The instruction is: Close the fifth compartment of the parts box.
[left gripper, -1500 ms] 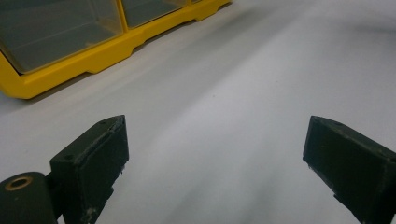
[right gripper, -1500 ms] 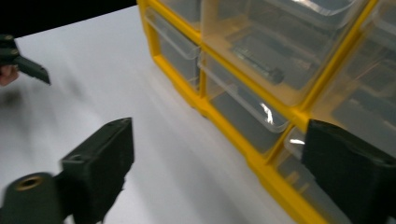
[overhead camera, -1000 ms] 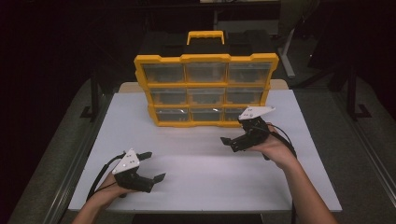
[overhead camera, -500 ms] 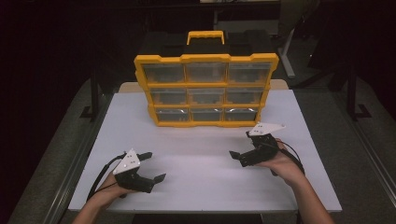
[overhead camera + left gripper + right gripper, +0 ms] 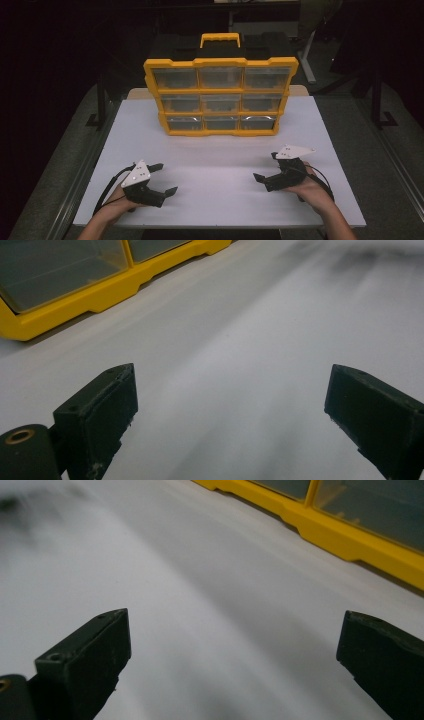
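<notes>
Drawer organizer [image 5: 220, 95] upright at the far side of the table [image 5: 330, 135], well apart from both tongs. Looks stiff, bulky, slick plastic, probably best grabbed by the top handle [image 5: 220, 39]. Left gripper [image 5: 162, 177] and right gripper [image 5: 267, 167] both wide open, holding nothing.

Drawer organizer [image 5: 220, 95]: yellow frame, nine clear drawers, all shut, black handle; upright at table's 12 o'clock, facing 6 o'clock.

Dim room, dark surroundings; light from above brightens the table [image 5: 220, 165]; glare on the box [image 5: 220, 95] drawers; both gripper views streaked with blur toward their far edges.
</notes>
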Demonstrator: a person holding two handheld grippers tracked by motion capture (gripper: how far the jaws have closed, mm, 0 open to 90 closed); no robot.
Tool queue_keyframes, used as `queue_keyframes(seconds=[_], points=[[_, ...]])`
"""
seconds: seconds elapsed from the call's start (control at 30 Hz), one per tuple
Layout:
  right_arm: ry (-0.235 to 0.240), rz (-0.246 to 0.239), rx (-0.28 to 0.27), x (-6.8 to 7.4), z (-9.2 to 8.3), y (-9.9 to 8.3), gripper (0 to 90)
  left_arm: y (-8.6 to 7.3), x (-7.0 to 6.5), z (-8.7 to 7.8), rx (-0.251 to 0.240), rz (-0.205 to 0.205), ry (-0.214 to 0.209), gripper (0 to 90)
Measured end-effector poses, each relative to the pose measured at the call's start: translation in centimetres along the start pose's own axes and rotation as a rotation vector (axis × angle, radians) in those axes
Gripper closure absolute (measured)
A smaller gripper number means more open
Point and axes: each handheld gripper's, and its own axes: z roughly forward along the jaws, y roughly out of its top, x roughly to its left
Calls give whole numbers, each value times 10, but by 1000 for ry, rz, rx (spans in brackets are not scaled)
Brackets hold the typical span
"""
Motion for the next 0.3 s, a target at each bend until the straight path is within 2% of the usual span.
queue_keyframes(seconds=[0.3], points=[[-7,19,14,-2,-3,-15,4,0,0,0,6,0,0,70]])
